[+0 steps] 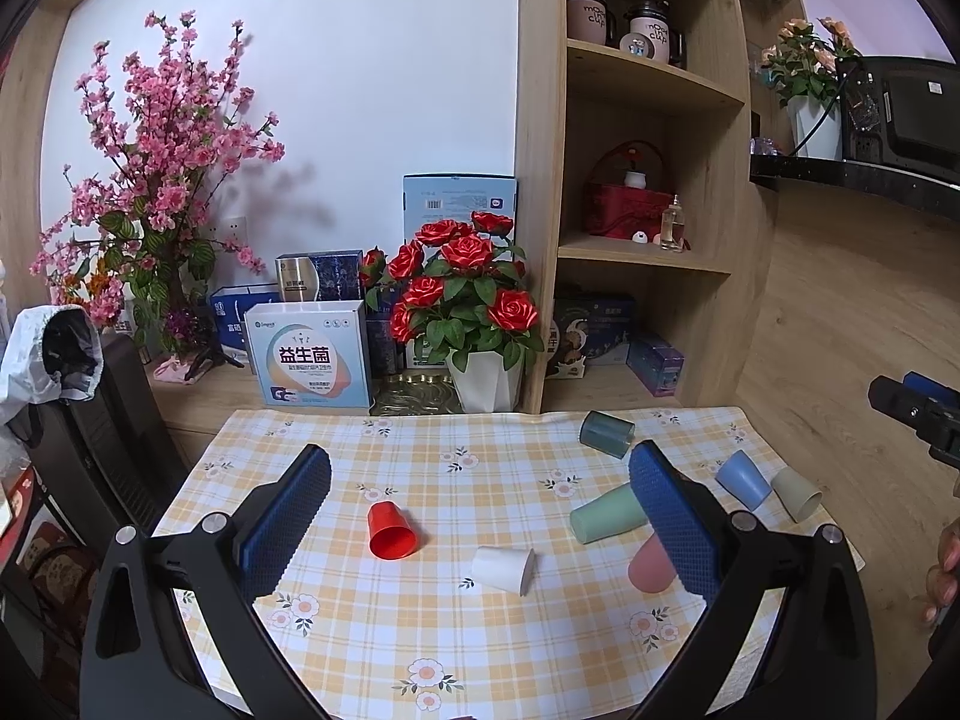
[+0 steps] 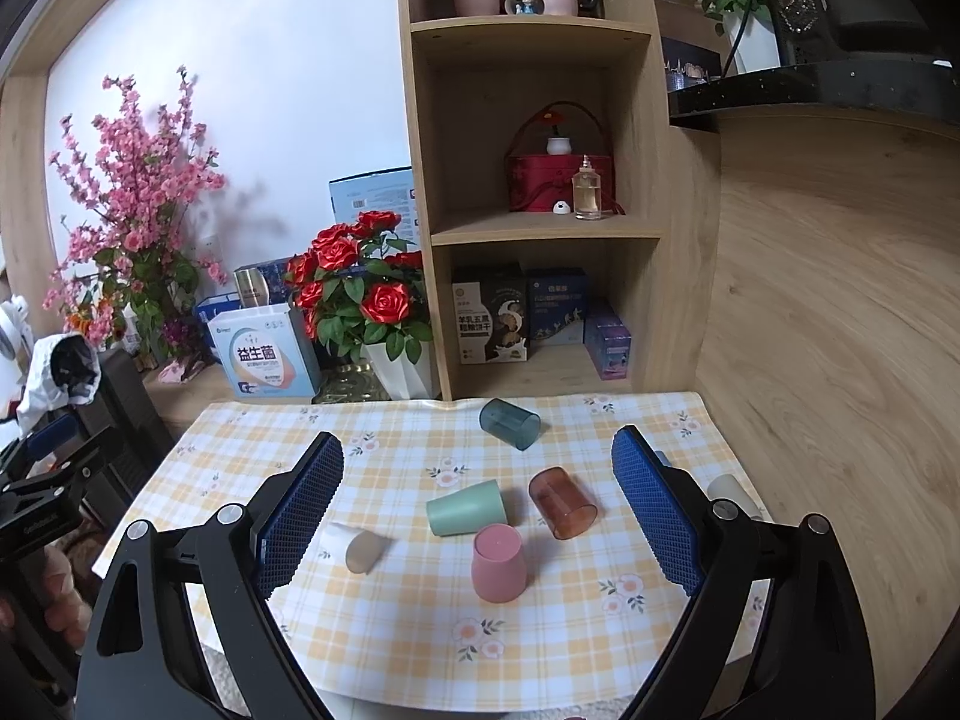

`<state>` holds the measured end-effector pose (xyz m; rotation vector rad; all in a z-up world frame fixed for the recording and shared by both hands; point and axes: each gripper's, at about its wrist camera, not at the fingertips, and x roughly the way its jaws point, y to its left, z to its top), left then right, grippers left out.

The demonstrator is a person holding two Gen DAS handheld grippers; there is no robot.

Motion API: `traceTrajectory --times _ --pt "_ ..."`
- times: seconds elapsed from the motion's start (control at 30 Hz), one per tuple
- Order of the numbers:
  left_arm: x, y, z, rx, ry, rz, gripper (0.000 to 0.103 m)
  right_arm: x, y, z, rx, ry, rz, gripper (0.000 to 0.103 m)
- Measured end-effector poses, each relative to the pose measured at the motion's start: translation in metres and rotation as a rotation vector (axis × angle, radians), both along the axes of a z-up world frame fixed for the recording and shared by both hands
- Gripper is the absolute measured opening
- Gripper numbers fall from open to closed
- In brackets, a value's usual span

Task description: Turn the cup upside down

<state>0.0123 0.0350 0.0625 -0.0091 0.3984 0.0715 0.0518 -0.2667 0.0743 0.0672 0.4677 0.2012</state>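
Several plastic cups are on the checked tablecloth [image 1: 420, 630]. In the left wrist view a red cup [image 1: 391, 531] and a white cup [image 1: 503, 568] lie on their sides between the fingers of my open, empty left gripper [image 1: 480, 516]. A mint cup [image 1: 607, 514], a blue cup [image 1: 743, 479], a beige cup [image 1: 796, 492] and a teal cup [image 1: 606, 433] also lie on their sides. In the right wrist view a pink cup [image 2: 498, 563] stands upside down between the fingers of my open, empty right gripper [image 2: 477, 510]. The mint cup [image 2: 467, 507], a brown translucent cup [image 2: 562, 502], the teal cup [image 2: 510, 423] and the white cup [image 2: 355, 546] lie near it.
A white pot of red roses [image 1: 474, 312] and boxes [image 1: 312, 354] stand behind the table. A wooden shelf unit [image 1: 648, 180] with mugs and boxes rises at the back right. A black chair with a white garment [image 1: 54, 360] is at the left. The wooden floor [image 1: 840, 330] lies to the right.
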Motion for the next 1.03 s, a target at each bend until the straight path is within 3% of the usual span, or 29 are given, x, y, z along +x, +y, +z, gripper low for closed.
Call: traceTrajectory --times 1.03 --pt "-0.0018 -0.0073 -0.0037 0.035 0.004 0.009 0.097 -0.0010 -0.0012 -0.0076 0.004 0.009 -0.015 0.088"
